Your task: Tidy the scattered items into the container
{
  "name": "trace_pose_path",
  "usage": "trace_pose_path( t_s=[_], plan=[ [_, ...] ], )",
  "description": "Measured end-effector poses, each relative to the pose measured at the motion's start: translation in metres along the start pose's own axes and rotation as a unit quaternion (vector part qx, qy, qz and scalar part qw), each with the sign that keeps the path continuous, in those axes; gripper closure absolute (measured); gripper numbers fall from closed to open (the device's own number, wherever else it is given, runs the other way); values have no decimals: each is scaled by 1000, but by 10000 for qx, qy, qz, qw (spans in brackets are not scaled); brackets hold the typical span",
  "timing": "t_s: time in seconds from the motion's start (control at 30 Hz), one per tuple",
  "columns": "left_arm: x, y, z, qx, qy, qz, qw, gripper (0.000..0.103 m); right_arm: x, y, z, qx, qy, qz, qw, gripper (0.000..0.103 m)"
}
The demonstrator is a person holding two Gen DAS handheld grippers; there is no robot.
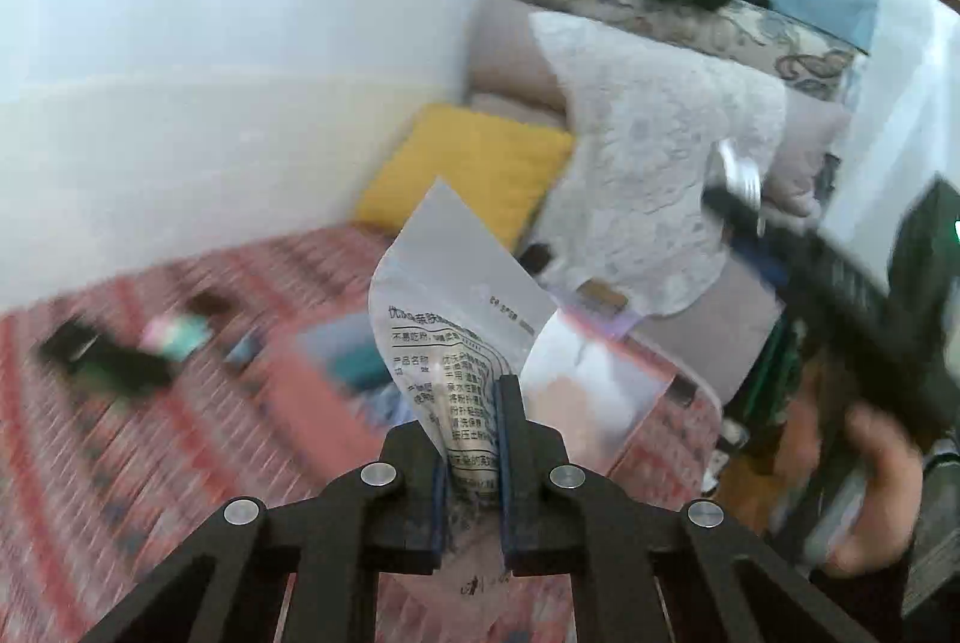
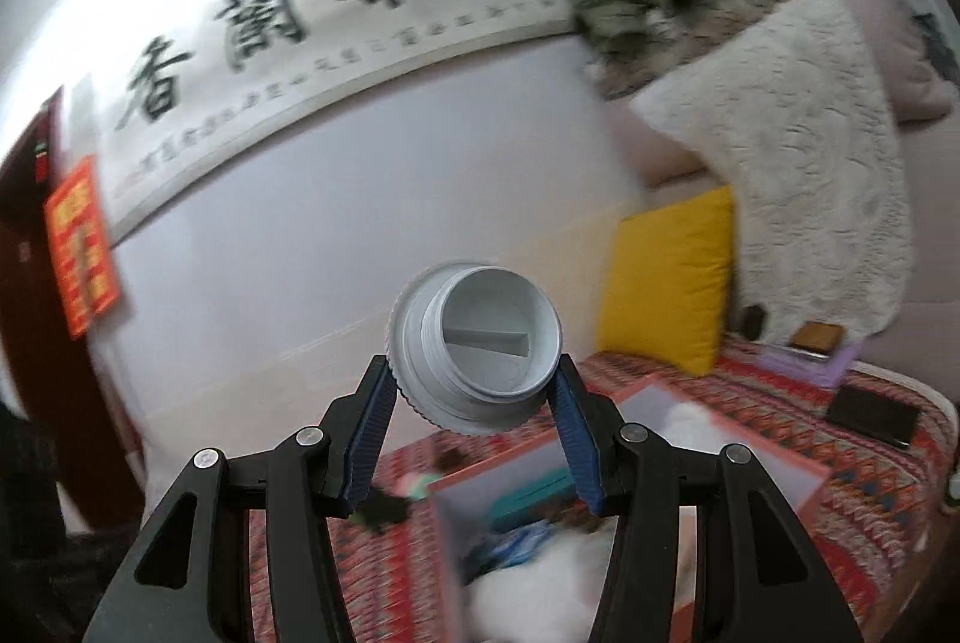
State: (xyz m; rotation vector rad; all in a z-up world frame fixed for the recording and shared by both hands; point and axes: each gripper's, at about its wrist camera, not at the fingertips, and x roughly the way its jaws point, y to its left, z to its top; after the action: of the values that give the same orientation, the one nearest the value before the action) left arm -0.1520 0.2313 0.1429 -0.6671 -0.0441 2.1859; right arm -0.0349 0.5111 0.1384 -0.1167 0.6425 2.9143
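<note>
Above patterned bedspread (image 1: 180, 463), left fingers (image 1: 507, 439) pinch upright packet (image 1: 444, 307); right fingers (image 2: 378, 421) clamp sideways-facing cap (image 2: 477, 349).

Counted: one white printed packet (image 1: 456, 337), one white threaded cap (image 2: 477, 346), one pink box (image 2: 630, 469), one yellow cushion (image 2: 666, 283), one white lace cover (image 1: 654, 151), one calligraphy scroll (image 2: 324, 25). Small items on patterned cloth (image 1: 198, 433) too blurred to count.

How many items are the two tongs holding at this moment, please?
2. The left tongs pinch a white printed packet; the right tongs clamp a white threaded cap, above the pink box. Others still lie scattered, blurred.
</note>
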Motion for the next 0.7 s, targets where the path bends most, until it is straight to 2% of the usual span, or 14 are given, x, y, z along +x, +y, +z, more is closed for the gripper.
trace_pose_path(
  t_s=[0.07, 0.1, 0.13, 0.17, 0.2, 0.23, 0.33, 0.37, 0.4, 0.47, 0.53, 0.63, 0.7],
  plan=[
    [43, -7, 21, -60, 148, -110, 9998, 91, 18, -12, 1, 60, 187, -48, 9998, 48],
    [64, -9, 26, -140, 297, -60, 9994, 90, 37, -15, -2, -58, 510, -139, 9986, 47],
    [90, -5, 30, -272, 516, 49, 9983, 77, 56, -18, -6, -144, 818, -234, 9963, 46],
    [113, 1, 29, -455, 769, 212, 9958, 54, 68, -24, -13, -73, 1046, -351, 9939, 34],
    [122, 8, 27, -595, 890, 346, 9937, 48, 78, -29, -19, -6, 1240, -441, 9913, 24],
    [123, 16, 23, -744, 946, 480, 9916, 47, 79, -30, -22, 38, 1267, -388, 9912, 10],
    [91, 43, 3, -986, 712, 675, 9903, 41, 79, -33, -29, 156, 1320, -232, 9909, 10],
    [76, 53, -4, -1073, 619, 775, 9893, 39, 75, -28, -27, 126, 1200, -182, 9925, 10],
    [56, 65, -12, -1175, 500, 933, 9874, 38, 69, -24, -27, 97, 1115, -93, 9937, 10],
    [13, 90, -35, -1447, 299, 1108, 9828, 30, 62, -10, -28, 29, 998, 141, 9949, 10],
    [-27, 115, -64, -1685, 117, 1399, 9757, 26, 60, 11, -34, -76, 1014, 419, 9939, 9],
    [-90, 146, -121, -2011, 14, 2042, 9581, 26, 61, 58, -50, -362, 1161, 871, 9887, 9],
    [-121, 160, -150, -2192, 6, 2341, 9472, 26, 66, 92, -66, -651, 1293, 1103, 9833, 8]
  ],
)
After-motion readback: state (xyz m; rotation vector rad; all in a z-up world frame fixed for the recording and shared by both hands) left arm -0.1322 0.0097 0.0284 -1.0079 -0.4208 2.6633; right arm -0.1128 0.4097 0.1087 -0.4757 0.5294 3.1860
